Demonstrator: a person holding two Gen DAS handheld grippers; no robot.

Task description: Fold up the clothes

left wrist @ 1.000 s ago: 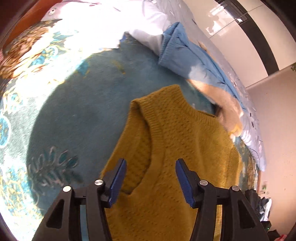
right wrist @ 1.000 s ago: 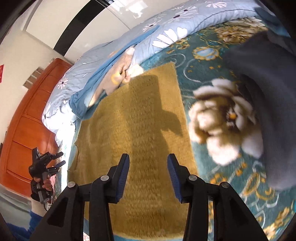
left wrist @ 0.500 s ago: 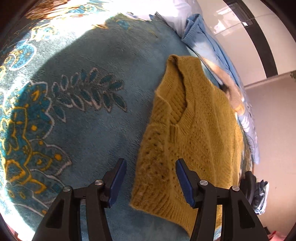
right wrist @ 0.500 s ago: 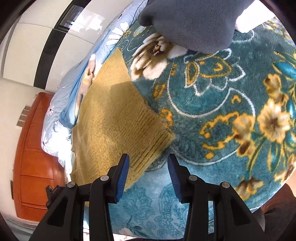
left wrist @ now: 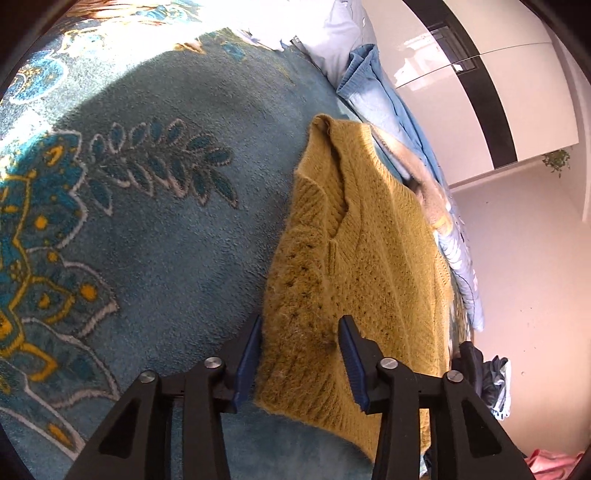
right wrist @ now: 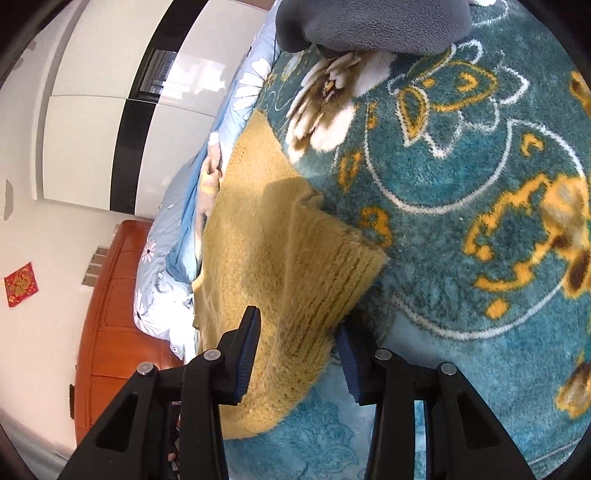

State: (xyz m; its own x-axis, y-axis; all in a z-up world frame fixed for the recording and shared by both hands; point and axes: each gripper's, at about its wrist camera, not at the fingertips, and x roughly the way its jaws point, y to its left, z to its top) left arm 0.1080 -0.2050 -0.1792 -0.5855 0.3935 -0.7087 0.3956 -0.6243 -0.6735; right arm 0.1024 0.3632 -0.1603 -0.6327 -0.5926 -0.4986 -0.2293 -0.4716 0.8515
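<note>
Plush teal blanket [left wrist: 155, 258], fuzzy mustard knit vest [left wrist: 362, 266], grippers closing

One mustard knit vest [left wrist: 373, 258], one grey fleece garment [right wrist: 373, 22], one floral teal blanket [left wrist: 147, 229], two grippers.

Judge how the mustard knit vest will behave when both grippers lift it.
The mustard knit vest will probably sag between grips: its hem corner already curls limply. Its fuzzy, open knit should resist slipping but may snag.
</note>
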